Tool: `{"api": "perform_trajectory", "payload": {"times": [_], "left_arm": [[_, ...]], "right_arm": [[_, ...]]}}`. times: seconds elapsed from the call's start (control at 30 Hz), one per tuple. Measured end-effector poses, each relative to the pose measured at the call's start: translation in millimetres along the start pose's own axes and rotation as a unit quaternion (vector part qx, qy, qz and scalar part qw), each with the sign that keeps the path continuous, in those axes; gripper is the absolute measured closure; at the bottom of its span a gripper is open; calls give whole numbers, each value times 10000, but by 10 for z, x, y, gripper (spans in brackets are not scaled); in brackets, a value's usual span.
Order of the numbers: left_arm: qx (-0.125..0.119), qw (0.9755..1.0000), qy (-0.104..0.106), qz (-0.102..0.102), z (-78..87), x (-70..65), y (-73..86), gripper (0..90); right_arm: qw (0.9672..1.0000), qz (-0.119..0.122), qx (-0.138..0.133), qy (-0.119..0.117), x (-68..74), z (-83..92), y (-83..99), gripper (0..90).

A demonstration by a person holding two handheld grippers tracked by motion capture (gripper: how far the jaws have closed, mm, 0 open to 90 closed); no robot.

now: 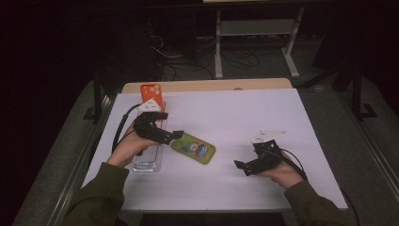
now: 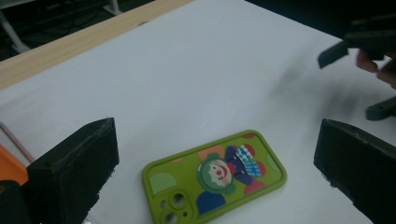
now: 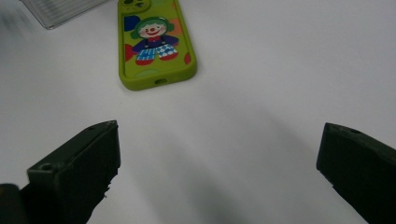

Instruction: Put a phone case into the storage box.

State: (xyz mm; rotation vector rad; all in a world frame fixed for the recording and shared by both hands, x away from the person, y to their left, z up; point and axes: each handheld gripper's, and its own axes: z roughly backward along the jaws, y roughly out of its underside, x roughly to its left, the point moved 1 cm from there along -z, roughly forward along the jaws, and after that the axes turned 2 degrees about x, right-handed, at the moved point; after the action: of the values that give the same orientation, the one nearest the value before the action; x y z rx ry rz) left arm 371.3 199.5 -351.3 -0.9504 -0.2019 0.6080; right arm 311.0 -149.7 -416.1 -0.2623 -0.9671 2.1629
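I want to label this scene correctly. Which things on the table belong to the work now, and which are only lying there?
In the work:
- green phone case with a clown picture, lying flat between the wide-open jaws
- left gripper, open, just above it
- right gripper, open, aimed at it from farther off

Lying about:
- orange phone case
- clear plastic tray

White table [image 1: 263,117], green phone case [image 1: 193,148], clear tray [image 1: 147,161]

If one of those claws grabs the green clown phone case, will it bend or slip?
The green clown phone case looks like soft rubbery material, so it would probably flex a little and grip rather than slip. Lying flat on the white table, it won't roll.
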Motion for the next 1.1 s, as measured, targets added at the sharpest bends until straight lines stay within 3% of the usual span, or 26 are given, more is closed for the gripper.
{"api": "perform_trajectory", "payload": {"times": [0.1, 0.4, 0.47, 0.53, 0.77, 0.87, 1.1], "left_arm": [[-6, 9999, 125, -21, -12, -37, 27, 0], [51, 9997, 229, -19, -49, -90, 47, 0], [128, 9996, 225, -131, -48, -84, 46, 0], [76, 9996, 258, -48, -66, -108, 47, 0], [98, 9996, 265, -86, -75, -103, 51, 0], [109, 9995, 270, -87, -76, -101, 55, 0], [94, 9996, 276, -61, -73, -90, 57, 0]], "right_arm": [[9998, 54, 120, -113, 29, -103, -100, 0], [9969, 425, 505, -438, 172, -477, -412, 0], [9961, 483, 563, -475, 196, -534, -472, 0], [9949, 567, 626, -552, 216, -607, -549, 0], [9919, 708, 833, -641, 309, -857, -747, 0], [9890, 968, 942, -597, 327, -995, -790, 0], [9851, 1123, 1139, -638, 409, -1252, -836, 0]]}}
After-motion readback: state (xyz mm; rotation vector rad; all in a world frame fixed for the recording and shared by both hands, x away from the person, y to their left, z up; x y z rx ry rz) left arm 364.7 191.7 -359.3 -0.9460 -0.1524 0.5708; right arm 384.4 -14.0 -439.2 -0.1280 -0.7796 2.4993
